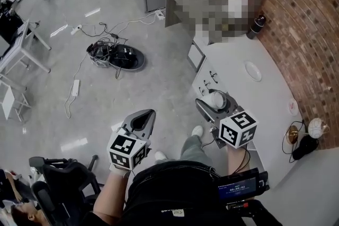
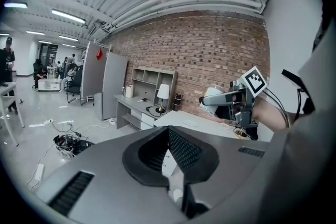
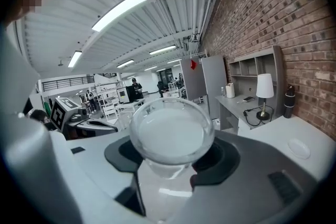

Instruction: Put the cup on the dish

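Observation:
A clear, milky cup (image 3: 170,134) sits upright between the jaws of my right gripper (image 3: 170,165), which is shut on it. From the head view, the cup (image 1: 216,99) and right gripper (image 1: 213,106) hang in the air beside the near end of the white counter (image 1: 233,58). A white dish (image 1: 253,71) lies on that counter, farther off toward the brick wall; it also shows as the dish (image 3: 299,148) at the right. My left gripper (image 1: 140,123) hovers over the floor, shut and empty, its dark pads (image 2: 181,152) meeting at the tips.
A smaller saucer (image 1: 293,107) and a round lamp (image 1: 317,127) with a cord lie at the counter's near right. A black bottle (image 1: 256,26) stands at its far end. Cables and a dark round unit (image 1: 121,56) lie on the floor.

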A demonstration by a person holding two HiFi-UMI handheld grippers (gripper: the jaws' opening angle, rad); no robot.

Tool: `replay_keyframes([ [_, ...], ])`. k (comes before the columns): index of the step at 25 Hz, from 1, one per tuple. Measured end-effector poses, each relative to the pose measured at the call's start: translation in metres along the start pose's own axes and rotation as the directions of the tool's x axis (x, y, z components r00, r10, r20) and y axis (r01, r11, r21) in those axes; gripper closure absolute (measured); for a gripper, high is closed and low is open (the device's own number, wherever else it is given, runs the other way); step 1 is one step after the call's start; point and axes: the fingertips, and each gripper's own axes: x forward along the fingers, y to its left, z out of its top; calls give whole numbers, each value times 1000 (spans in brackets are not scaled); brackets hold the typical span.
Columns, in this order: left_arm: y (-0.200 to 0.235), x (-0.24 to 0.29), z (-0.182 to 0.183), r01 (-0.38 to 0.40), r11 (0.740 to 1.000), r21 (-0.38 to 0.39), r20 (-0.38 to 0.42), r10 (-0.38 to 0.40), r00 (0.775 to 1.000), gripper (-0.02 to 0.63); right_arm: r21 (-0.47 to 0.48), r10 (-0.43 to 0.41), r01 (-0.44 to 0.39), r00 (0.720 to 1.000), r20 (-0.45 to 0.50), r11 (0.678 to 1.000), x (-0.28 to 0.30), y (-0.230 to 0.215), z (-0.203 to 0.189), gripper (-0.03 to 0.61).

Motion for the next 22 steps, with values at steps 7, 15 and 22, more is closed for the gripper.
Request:
replay_keyframes([
  [7,5,36,10,-38,999,-32,-9,38,999,607,-17,23,-24,1000,-21,1000,19,-38,12,321],
  [15,13,95,39,-70,997,-18,-13,70,997,607,-32,51,-52,998,-40,998,46,-97,36,321],
  [22,15,146,66,-97,995,-17,-16,96,995,607,-22,54,-55,998,-32,998,57,-155,56,321],
])
